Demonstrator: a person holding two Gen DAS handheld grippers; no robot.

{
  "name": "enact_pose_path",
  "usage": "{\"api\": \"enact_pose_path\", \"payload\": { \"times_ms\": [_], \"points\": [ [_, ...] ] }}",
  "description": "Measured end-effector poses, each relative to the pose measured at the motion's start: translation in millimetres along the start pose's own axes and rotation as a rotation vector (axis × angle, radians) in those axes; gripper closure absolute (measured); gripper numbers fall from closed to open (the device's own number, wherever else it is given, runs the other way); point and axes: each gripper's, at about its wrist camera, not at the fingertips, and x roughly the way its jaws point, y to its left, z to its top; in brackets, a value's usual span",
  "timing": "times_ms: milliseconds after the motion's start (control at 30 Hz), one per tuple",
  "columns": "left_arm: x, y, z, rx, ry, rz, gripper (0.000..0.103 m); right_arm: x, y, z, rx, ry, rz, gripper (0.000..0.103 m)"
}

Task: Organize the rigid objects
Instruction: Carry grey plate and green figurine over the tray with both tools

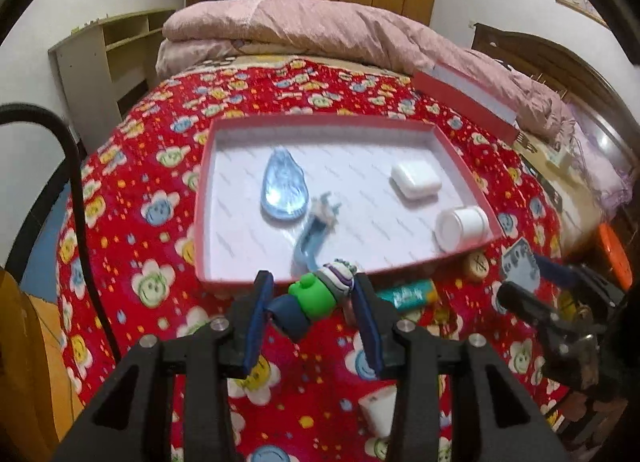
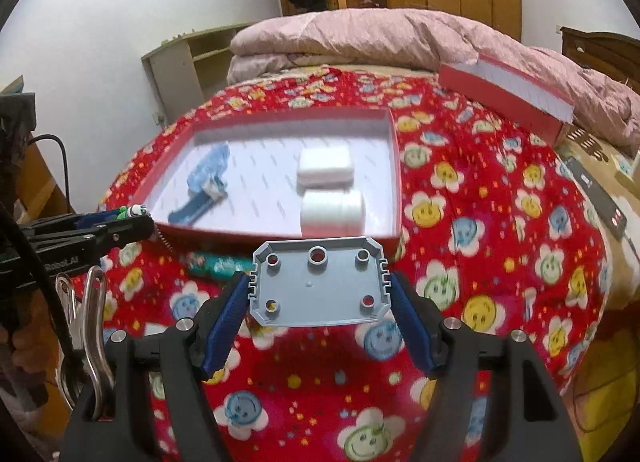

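While the left hand-held gripper (image 1: 314, 294) clamps a green-bodied figurine (image 1: 316, 296), the right (image 2: 320, 290) grips a grey plate (image 2: 320, 286).

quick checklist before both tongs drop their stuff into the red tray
1. Left tongs gripping the small toy figure: ok, it sits between the blue pads, though one end sticks out.
2. Right tongs gripping the grey plate: ok, pads press on both notched edges.
3. Held items clear of the bedspread: ok.
4. Free floor in the red tray: ok, bare floor between the teardrop, blue clip, white case and white jar.
5. Tongs apart from each other: ok.
6. Tray lying flat on the bed: cannot tell.
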Motion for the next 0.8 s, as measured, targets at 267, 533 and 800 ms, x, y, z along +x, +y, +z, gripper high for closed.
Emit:
{"api": "enact_pose_path", "payload": {
  "times_ms": [267, 533, 800],
  "points": [
    [10.3, 12.7, 23.6, -0.05, -0.015, -0.007, 0.061, 6.9, 5.4, 28.3, -0.031, -0.022, 0.005, 0.032],
    [25.0, 18.6, 50.5, -0.052, -0.029, 0.019, 0.061, 26.2, 4.6, 63.0, -0.024, -0.02, 0.029, 0.032],
    [42.7, 20.2, 72.1, -0.036, -0.028, 0.04, 0.061, 54.6, 6.1, 90.6, -0.044, -0.01, 0.04, 0.032]
  ]
}}
